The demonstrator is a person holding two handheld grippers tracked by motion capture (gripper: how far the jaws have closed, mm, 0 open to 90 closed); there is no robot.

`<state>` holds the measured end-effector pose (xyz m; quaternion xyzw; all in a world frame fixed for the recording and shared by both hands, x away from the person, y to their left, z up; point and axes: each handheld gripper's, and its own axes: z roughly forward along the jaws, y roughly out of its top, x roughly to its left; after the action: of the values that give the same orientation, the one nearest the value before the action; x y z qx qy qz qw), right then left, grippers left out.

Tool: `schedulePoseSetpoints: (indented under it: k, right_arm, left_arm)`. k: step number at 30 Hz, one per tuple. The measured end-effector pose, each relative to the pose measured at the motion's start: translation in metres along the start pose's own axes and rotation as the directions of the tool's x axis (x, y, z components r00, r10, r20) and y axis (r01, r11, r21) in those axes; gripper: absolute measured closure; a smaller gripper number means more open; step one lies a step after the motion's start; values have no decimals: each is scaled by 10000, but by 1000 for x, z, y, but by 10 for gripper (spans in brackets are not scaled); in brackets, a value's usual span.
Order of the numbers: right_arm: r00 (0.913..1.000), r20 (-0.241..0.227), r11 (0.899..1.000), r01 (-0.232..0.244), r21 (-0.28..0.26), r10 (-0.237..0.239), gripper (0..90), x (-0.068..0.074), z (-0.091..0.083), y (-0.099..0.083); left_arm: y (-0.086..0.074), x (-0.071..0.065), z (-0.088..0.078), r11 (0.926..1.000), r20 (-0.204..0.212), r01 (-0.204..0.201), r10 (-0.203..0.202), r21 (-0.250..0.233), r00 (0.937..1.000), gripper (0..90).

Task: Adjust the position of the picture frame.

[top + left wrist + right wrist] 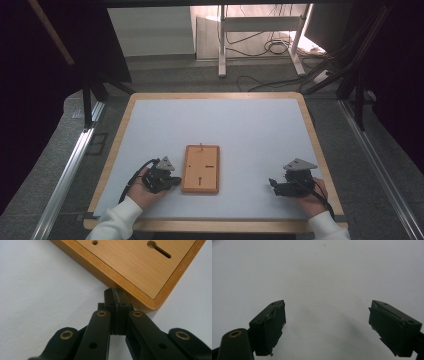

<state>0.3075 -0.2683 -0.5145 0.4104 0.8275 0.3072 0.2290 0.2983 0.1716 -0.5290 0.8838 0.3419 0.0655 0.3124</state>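
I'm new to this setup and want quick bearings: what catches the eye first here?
A flat rectangular wooden board with slots and holes lies mid-table on the white mat. The left gripper, jaws shut, sits at the board's near left corner. The right gripper, jaws wide open, rests apart on bare mat.

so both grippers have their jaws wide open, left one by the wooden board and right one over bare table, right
Not quite. The left gripper has its jaws shut, pressed together at the corner of the rectangular wooden board with keyhole slots, as the left gripper view shows. The rest holds: the right gripper has its jaws wide open over the bare white table top.
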Motion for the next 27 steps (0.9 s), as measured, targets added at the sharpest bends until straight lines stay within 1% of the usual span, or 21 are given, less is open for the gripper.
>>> schedulePoseSetpoints:
  k: [5,7,9,12,13,14,15,17,18,19,20,21,24,25,27]
  right_arm:
    - [10000,-7,10000,23,35,-23,144,0,1,0]
    - [10000,-5,10000,0,42,0,144,0,1,0]
    - [10000,-27,10000,-10,-16,10,144,1,0,0]
    - [9999,-111,9999,21,-166,-23,144,2,-1,0]
    - [9998,-211,9996,1,-296,-8,143,2,-2,0]
    - [9996,-274,9994,-30,-340,21,143,2,-2,0]
    - [9994,-341,9993,-53,-357,41,144,3,-2,0]
    - [9993,-371,9992,-37,-410,22,144,3,-2,1]
    - [9992,-402,9990,4,-445,-21,143,4,-2,1]
    - [9987,-507,9988,68,-493,-93,144,5,-2,1]
    - [9985,-531,9986,99,-518,-126,144,6,-2,1]
    - [9985,-531,9986,99,-518,-126,144,6,-2,1]
    - [9971,-722,9978,190,-633,-236,143,9,-2,1]
    - [9968,-753,9975,226,-675,-277,143,11,-2,2]
    - [9960,-794,9965,354,-751,-414,136,14,-1,2]
  left_arm:
    - [1,-1,0,10000,30,-24,24,-33,10000,900]
    - [1,2,-1,9998,78,44,-43,-171,10000,900]
    - [1,3,-4,9993,-83,97,-100,-359,9999,900]
    - [-1,5,-9,9973,-312,170,-193,-715,9993,900]
    - [-1,6,-10,9960,-409,204,-240,-867,9989,896]
    - [-2,7,-12,9943,-505,218,-272,-1047,9984,865]
    - [-3,8,-14,9915,-577,233,-309,-1281,9979,849]
    - [-4,10,-17,9847,-528,332,-428,-1709,9977,834]
    - [-5,10,-18,9815,-493,366,-466,-1878,9977,810]
    - [-5,11,-19,9787,-504,382,-493,-2016,9975,738]
    - [-5,10,-20,9761,-498,426,-544,-2132,9973,713]
    - [-4,10,-20,9743,-490,439,-560,-2208,9972,713]
    - [-3,11,-19,9744,-365,572,-667,-2175,9971,579]
    - [-3,11,-19,9741,-283,653,-731,-2163,9969,541]
    - [-2,12,-18,9761,-33,759,-782,-2034,9969,478]
